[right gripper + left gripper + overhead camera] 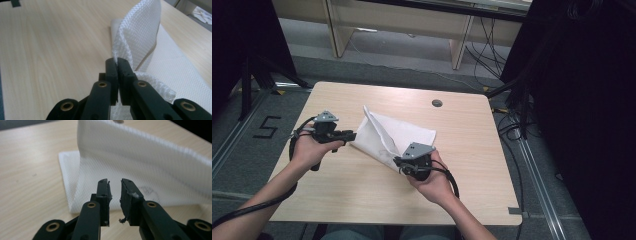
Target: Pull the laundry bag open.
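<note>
A white woven cloth [399, 132] lies on the wooden table [362, 195], its near edge lifted into a standing fold. My right gripper [398, 162] is shut on that lifted edge; in the right gripper view the jaws [117, 61] pinch the cloth [140, 27], which rises and curls above them. My left gripper [351, 135] is at the cloth's left edge, pointing right. In the left gripper view its jaws [115, 182] stand slightly apart with nothing between them, and the cloth [140, 157] stands like a wall just beyond the tips.
A round cable hole [437, 103] sits near the table's far edge. A strip of tape [514, 210] marks the near right corner. Cables [512, 130] run along the floor at the right, and a "5" [268, 127] is marked on the floor at the left.
</note>
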### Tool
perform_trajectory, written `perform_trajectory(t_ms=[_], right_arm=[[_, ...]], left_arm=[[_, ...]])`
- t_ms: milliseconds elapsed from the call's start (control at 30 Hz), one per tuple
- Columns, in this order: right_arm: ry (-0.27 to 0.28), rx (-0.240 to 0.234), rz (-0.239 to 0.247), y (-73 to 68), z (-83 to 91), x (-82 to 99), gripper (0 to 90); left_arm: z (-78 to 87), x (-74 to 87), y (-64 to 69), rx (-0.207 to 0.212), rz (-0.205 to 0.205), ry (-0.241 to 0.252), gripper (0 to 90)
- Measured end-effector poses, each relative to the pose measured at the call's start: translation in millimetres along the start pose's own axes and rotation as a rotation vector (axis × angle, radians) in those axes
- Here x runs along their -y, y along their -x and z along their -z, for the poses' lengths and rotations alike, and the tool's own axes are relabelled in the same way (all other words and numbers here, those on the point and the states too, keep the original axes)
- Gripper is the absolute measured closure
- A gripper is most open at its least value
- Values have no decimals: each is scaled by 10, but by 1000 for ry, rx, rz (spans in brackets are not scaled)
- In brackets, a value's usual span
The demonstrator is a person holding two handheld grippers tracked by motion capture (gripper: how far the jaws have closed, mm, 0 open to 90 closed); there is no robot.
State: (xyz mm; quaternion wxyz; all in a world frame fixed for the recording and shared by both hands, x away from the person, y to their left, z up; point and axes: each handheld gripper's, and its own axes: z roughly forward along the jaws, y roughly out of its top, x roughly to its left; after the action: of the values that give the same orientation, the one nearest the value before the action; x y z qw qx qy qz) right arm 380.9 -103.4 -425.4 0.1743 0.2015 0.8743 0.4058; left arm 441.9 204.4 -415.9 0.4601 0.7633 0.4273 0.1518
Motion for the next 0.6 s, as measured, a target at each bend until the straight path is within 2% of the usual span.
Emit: perform_trajectory(t_ms=[67,100,133,233,300,467,500,567,600], right_arm=[[-11,-12,13,-37,-17,21,886],[-25,-32,21,-84,-42,52,885],[-25,-32,21,-84,-42,52,885],[-42,-53,18,-124,-65,81,885],[-49,-65,18,-137,-76,91,885],[-88,-96,14,-206,-134,146,884],[-84,-95,39,-214,-166,164,884],[-99,-108,13,-248,-178,179,885],[-109,-112,20,-258,-193,186,885]], left_arm=[[37,-64,29,0,10,31,743],[54,-94,42,0,6,37,714],[64,-114,57,2,8,36,714],[73,-171,108,-15,-4,63,619],[71,-200,133,-21,-9,85,589],[-47,-227,183,-39,-92,93,481],[-72,-225,189,-40,-96,86,471],[-143,-217,195,-52,-111,74,454],[-182,-211,197,-57,-117,68,444]])
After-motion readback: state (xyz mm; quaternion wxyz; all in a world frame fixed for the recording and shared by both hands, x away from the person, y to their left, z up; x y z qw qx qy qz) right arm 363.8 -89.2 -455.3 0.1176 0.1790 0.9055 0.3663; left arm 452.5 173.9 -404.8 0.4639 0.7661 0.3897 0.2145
